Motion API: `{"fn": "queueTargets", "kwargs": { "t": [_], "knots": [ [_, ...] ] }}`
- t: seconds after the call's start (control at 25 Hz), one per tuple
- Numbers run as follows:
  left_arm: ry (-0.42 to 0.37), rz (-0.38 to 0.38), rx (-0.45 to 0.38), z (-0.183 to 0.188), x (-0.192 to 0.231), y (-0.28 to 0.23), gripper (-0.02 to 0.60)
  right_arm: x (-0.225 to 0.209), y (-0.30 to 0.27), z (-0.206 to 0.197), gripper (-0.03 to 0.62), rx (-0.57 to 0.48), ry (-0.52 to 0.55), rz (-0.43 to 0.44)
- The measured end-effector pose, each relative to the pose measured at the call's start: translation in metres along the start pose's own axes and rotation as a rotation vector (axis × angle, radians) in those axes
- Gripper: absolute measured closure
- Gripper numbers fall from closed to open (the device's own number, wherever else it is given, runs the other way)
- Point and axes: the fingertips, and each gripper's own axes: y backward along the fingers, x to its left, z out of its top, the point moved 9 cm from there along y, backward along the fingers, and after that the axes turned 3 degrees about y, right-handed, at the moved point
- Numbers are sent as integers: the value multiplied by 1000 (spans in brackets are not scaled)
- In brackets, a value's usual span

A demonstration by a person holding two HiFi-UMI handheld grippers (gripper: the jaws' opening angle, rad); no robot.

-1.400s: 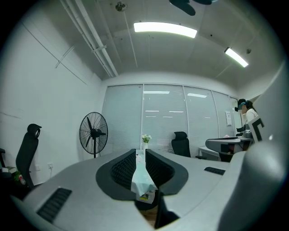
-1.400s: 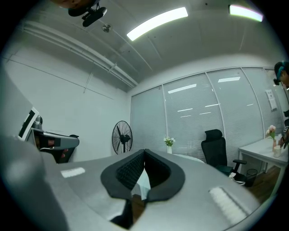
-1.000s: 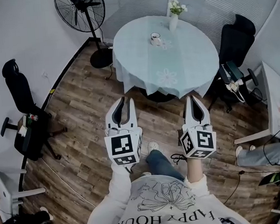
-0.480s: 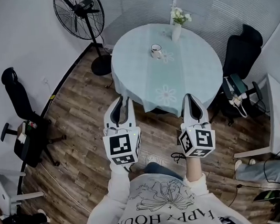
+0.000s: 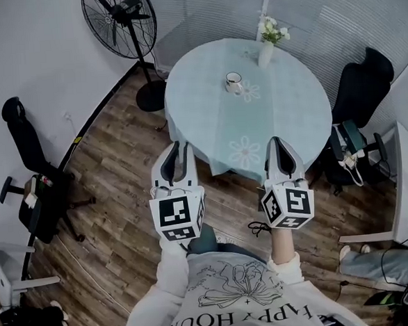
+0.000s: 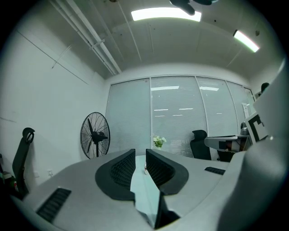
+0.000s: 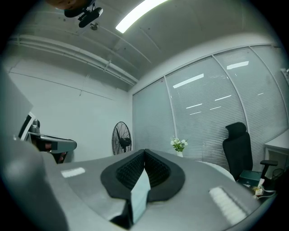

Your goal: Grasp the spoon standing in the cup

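Observation:
A white cup (image 5: 234, 82) stands past the middle of the round table with the pale blue cloth (image 5: 291, 111); the spoon in it is too small to make out. Both grippers are held level over the wooden floor, short of the table's near edge. My left gripper (image 5: 176, 148) has its jaws a little apart with nothing between them. In the left gripper view the cup (image 6: 145, 168) shows far off through the gap of the left gripper (image 6: 140, 155). My right gripper (image 5: 279, 144) is shut and empty; in the right gripper view the right gripper's (image 7: 144, 154) pads meet.
A vase of white flowers (image 5: 268, 39) stands at the table's far edge. A pedestal fan (image 5: 120, 15) is at the far left. Black office chairs stand at the left wall (image 5: 29, 157) and right of the table (image 5: 360, 99). A person's legs (image 5: 378, 265) show at the lower right.
The person has walked toward the table with both grippers held out in front; the table's near edge now lies just beyond the fingertips. Neither gripper's jaws have changed.

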Motion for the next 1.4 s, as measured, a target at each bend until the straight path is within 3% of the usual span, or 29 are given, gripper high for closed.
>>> {"fn": "queueTargets", "kwargs": {
  "t": [0.44, 0.84, 1.4],
  "knots": [
    [2, -25, 18, -3, 17, -70, 523, -8, -65, -12, 583, 18, 0, -1],
    [-3, -107, 8, 6, 26, -170, 523, -34, -141, -16, 583, 7, 0, -61],
    [10, -190, 64, 5, 50, -301, 518, -66, -249, -28, 583, 50, 5, -143]
  ]
}}
